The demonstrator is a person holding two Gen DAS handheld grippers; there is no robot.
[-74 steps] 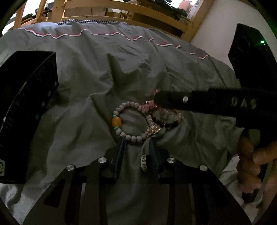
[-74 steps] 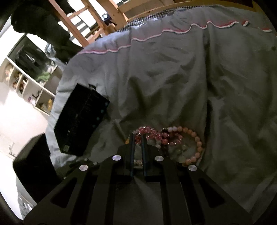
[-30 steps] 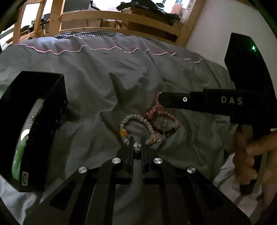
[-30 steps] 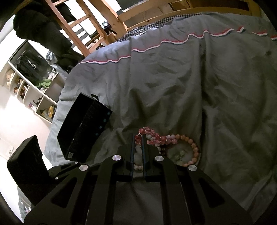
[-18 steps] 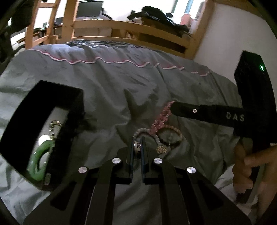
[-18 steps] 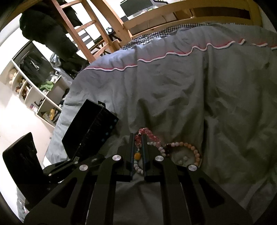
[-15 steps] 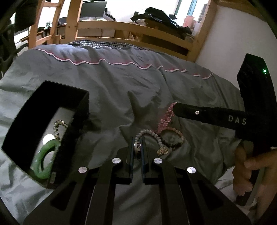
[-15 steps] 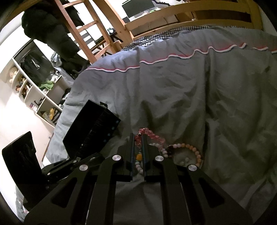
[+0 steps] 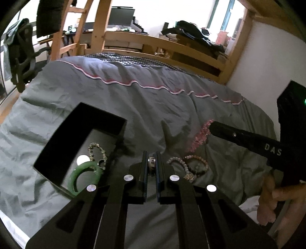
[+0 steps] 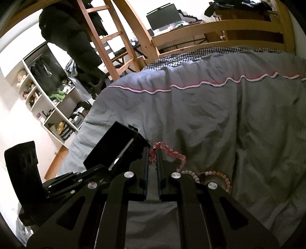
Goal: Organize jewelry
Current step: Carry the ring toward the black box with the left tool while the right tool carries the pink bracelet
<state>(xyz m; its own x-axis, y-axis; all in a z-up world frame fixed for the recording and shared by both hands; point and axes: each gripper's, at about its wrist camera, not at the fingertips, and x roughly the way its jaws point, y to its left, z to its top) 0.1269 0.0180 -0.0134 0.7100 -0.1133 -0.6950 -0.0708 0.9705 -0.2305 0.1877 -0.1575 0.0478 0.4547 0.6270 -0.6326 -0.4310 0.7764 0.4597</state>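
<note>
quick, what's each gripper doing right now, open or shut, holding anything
Left gripper: shut on a silver ring with dark lettering.
Right gripper: shut on a pink crystal bead bracelet, lifted off the grey duvet.

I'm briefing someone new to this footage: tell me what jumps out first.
The left gripper is shut on a silver ring beside the open black box holding a green bangle. The right gripper is shut on a pink bead bracelet dangling over the grey duvet, where more bead bracelets lie.

Rumpled grey duvet (image 9: 153, 107), wooden bedframe (image 9: 153, 41), monitor (image 10: 163, 16).
</note>
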